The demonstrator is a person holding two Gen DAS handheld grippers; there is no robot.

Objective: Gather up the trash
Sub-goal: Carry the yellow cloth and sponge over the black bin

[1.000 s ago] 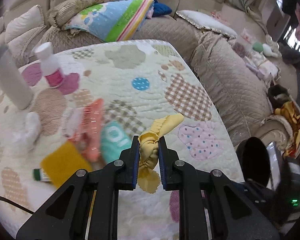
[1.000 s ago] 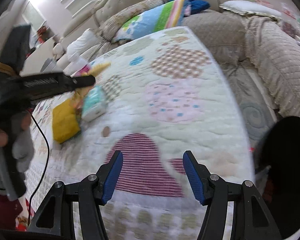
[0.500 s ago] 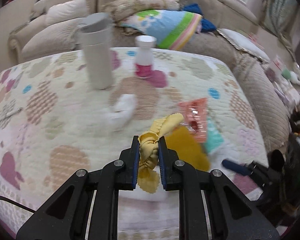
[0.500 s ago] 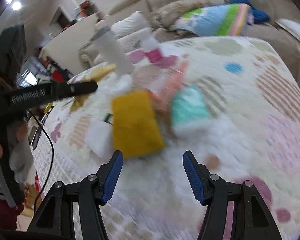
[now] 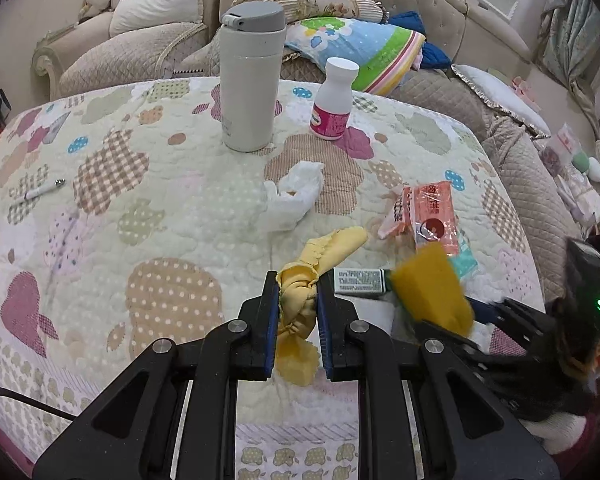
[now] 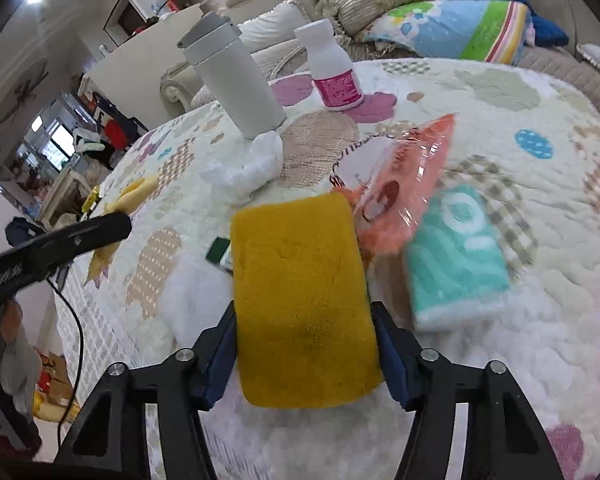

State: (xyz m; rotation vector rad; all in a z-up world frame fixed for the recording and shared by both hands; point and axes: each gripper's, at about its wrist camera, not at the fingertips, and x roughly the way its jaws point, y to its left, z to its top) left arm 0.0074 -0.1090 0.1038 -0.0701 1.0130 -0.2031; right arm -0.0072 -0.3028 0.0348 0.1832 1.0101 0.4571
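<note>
My left gripper [image 5: 298, 312] is shut on a knotted yellow cloth [image 5: 300, 300] and holds it above the quilted table [image 5: 172, 208]. My right gripper [image 6: 306, 344] has its jaws on both sides of a yellow sponge [image 6: 300, 296], touching its edges; the sponge also shows in the left wrist view [image 5: 432, 288]. A crumpled white tissue [image 5: 292, 196] lies mid-table. An orange plastic wrapper [image 6: 404, 176] and a teal packet [image 6: 456, 252] lie beside the sponge. A small white-and-green box [image 5: 358, 280] lies by it.
A tall grey-white thermos [image 5: 252, 76] and a white bottle with a pink label [image 5: 334, 100] stand at the back of the table. A pen [image 5: 40, 190] lies at the left. Sofas with cushions surround the table.
The right gripper has moved in over the yellow sponge and narrowed its jaws around it. The left gripper, still holding the yellow cloth, has swung to face the thermos and bottle.
</note>
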